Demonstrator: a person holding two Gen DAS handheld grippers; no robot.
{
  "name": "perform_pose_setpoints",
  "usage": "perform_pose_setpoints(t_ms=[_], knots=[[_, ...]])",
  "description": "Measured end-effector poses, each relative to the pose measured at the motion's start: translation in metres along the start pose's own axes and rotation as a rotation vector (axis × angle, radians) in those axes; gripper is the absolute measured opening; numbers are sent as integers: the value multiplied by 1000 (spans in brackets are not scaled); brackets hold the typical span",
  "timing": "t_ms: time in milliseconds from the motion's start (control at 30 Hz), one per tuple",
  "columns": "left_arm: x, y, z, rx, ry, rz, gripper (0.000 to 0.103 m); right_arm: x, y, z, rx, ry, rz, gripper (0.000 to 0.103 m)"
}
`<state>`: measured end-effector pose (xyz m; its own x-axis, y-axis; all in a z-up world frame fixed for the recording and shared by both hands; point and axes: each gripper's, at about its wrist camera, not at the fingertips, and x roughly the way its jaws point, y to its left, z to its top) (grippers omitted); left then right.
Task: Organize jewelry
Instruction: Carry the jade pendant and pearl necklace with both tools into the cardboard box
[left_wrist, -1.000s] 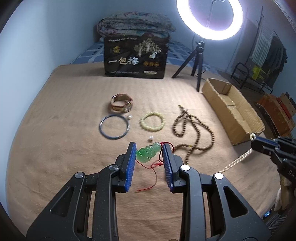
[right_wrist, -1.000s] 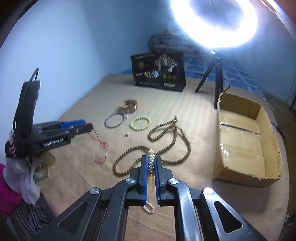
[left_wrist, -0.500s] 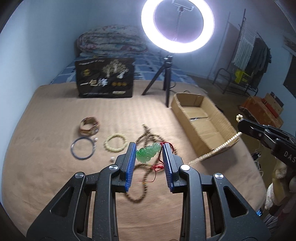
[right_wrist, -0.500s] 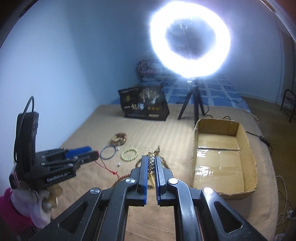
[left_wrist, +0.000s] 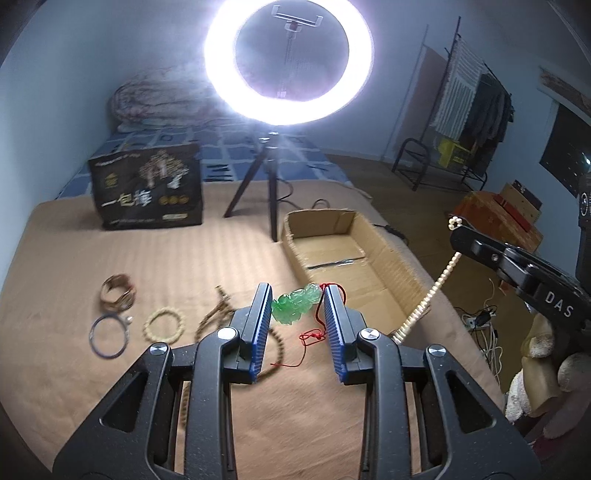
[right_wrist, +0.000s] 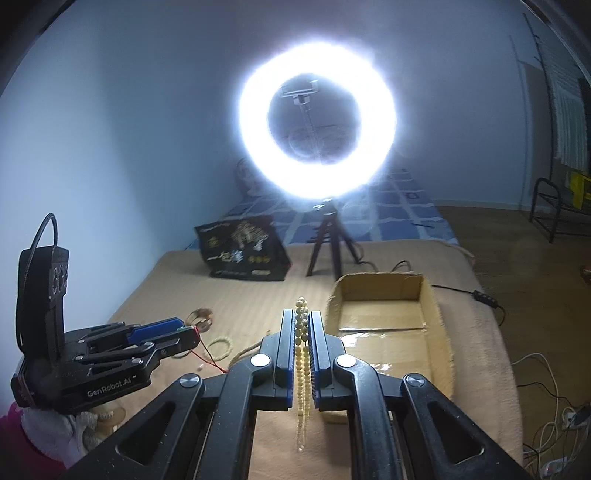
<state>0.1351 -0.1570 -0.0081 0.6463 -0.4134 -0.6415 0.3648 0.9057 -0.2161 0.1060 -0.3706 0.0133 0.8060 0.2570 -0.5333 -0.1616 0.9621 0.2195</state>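
Left tool (left_wrist: 297, 308) gripping green pendant (left_wrist: 295, 303), red cord (left_wrist: 314, 332) dangling, cardboard box (left_wrist: 399, 273) beyond

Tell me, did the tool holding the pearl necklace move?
Yes. The right tool, shut on the pearl necklace, has risen and swung right, toward the cardboard box; the black gift bag now sits further left in its view.

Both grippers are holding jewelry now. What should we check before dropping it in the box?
1. Left gripper holds the green pendant: ok.
2. Right gripper is shut on the pearl necklace: ok.
3. Cardboard box is open: ok.
4. Pendant is above the box: not ok, short of it.
5. Necklace tail is clear of the box rim: cannot tell.
6. Red cord hangs free: cannot tell.
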Motion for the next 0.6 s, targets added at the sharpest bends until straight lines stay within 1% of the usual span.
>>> perform_pose_setpoints(t_ms=[267, 467, 600], knots=[[24, -30, 22, 36, 1, -48, 29, 2, -29, 12, 48, -33, -53, 4], [43, -40, 31, 31, 17, -88, 29, 19, -44, 12, 73, -4, -83, 4], [58, -46, 35, 39, 25, -97, 29, 30, -55, 9, 86, 30, -107, 4]])
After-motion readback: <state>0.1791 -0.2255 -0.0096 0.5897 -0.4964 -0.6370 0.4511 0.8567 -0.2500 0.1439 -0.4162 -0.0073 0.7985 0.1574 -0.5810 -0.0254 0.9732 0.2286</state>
